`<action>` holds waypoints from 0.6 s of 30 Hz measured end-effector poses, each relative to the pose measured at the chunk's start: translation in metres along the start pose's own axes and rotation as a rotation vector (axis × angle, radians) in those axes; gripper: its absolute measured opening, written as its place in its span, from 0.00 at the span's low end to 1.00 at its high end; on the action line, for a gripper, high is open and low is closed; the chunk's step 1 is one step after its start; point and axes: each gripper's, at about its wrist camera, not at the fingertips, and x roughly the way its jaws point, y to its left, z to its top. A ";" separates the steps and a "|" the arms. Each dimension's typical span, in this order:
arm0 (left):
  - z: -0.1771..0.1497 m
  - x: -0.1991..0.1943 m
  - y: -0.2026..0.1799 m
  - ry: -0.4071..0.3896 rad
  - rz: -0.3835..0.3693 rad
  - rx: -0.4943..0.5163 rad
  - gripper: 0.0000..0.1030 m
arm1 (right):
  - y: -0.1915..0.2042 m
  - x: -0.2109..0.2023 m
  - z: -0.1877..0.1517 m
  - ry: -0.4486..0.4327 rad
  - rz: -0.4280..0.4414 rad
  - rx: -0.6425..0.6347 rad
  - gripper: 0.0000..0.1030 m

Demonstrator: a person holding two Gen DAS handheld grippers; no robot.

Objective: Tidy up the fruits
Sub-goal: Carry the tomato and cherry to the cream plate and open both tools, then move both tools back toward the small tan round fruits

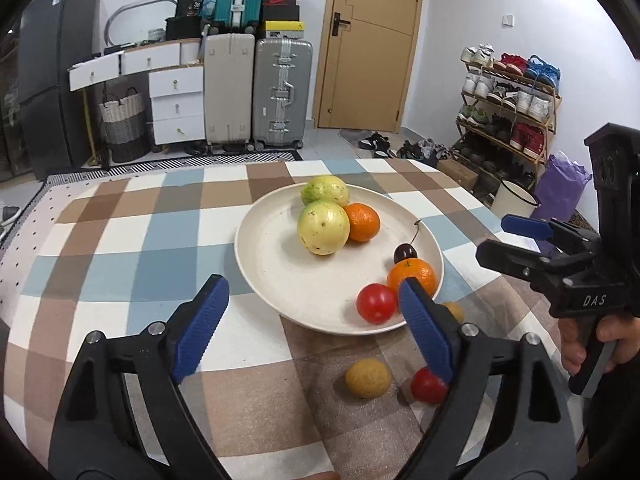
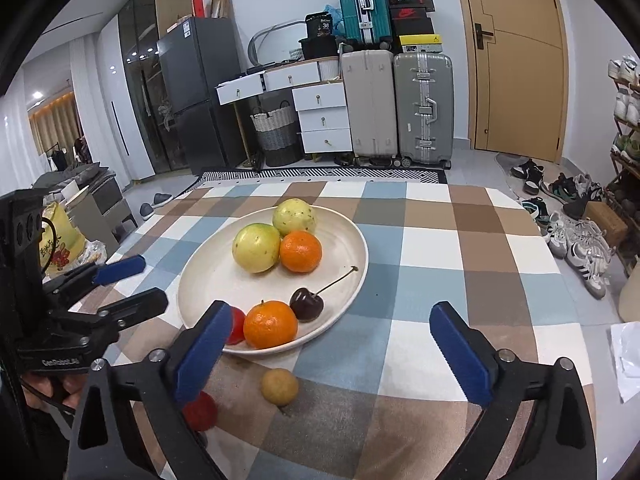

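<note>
Fruits lie partly on a cream plate (image 1: 272, 264) and partly loose on the checked cloth of the counter (image 1: 120, 232). On the plate, toward its 12 o'clock side, two pale green-yellow guavas (image 1: 323, 227) sit touching each other, with an orange (image 1: 362, 222) pressed against them at their 3 o'clock. Toward the plate's near rim, between 4 and 5 o'clock, a second orange (image 2: 271, 323) rests with a dark cherry (image 2: 306, 304) touching it, the cherry's stem reaching out toward the rim at 2 o'clock, and a red tomato (image 1: 376, 303) lies just beside that orange on its other side. Off the plate, on a brown square of the cloth near the plate's front edge, sit a small tan round fruit (image 2: 279, 386) and another red tomato (image 1: 427, 385), close together but apart. In the left wrist view a third small tan fruit shows just past the plate's rim, mostly hidden behind a blue pad. The left tongs (image 1: 316, 322) stand wide open with nothing between the pads; from them the plate lies at 12 o'clock, the near tomato on the plate just inside the right-hand pad, and the loose tan fruit below at 5 o'clock. The right tongs (image 2: 334, 350) are also spread wide and empty, with the near orange between 10 and 11 o'clock, and the loose tan fruit at about 8 o'clock. Each tongs appears in the other's view, held by a hand (image 1: 592, 340) beside the plate.
</note>
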 end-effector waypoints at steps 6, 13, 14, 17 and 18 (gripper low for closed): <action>-0.009 -0.022 -0.003 -0.010 0.023 0.007 0.99 | 0.003 -0.004 -0.010 0.045 0.026 -0.017 1.00; -0.024 -0.035 -0.008 0.017 0.031 0.008 0.99 | 0.014 -0.004 -0.021 0.079 -0.002 -0.069 1.00; -0.025 -0.036 -0.008 0.023 0.031 0.007 0.99 | 0.014 -0.004 -0.022 0.082 -0.003 -0.067 1.00; -0.029 -0.034 -0.010 0.038 0.037 0.013 0.99 | 0.015 -0.002 -0.023 0.100 0.013 -0.068 1.00; -0.030 -0.032 -0.011 0.046 0.037 0.010 0.99 | 0.015 -0.001 -0.024 0.108 0.007 -0.074 1.00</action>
